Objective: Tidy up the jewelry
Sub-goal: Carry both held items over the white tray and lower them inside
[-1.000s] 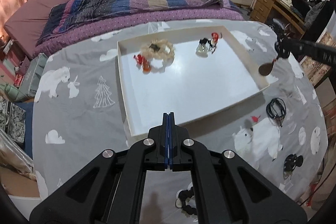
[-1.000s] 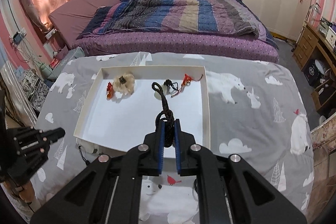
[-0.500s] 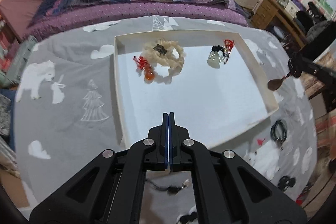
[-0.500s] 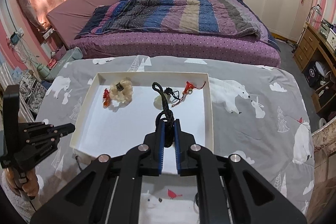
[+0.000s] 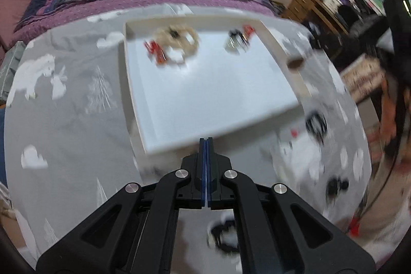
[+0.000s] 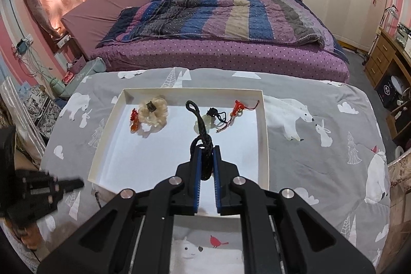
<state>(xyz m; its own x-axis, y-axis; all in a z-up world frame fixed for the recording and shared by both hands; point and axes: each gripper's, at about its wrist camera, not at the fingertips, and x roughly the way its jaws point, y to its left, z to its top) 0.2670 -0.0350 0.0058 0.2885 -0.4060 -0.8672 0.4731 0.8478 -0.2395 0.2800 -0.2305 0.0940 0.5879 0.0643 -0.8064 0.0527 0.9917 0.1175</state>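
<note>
Currently, the right tongs (image 6: 206,158) are clenched on a black braided cord (image 6: 203,135), which rises from between the blue pads and ends in a small loop above the white tray (image 6: 263,145). In the left wrist view a brown pendant (image 5: 295,63) hangs just outside the tray's right rim; the picture is too blurred to trace what it hangs from. The tray sits on a table covered with a grey polar-bear cloth (image 6: 308,145). Inside it, at the far end, lie a cream bead bracelet (image 6: 153,111) with a red-orange charm (image 6: 134,121) just beside it, and, to the right, a pale green pendant (image 6: 204,123) with a dark knot and a red tassel (image 6: 239,107).

The left tongs (image 5: 206,145) are clenched with nothing between the pads, held above the tray's near edge. The left wrist view is heavily motion-blurred. On the cloth outside the tray it shows several dark items: a black coiled cord (image 5: 316,123) near the right corner, a dark piece (image 5: 336,186) further toward the camera, and a black-and-white bead item (image 5: 223,235) beneath the tongs; their details cannot be told.
</note>
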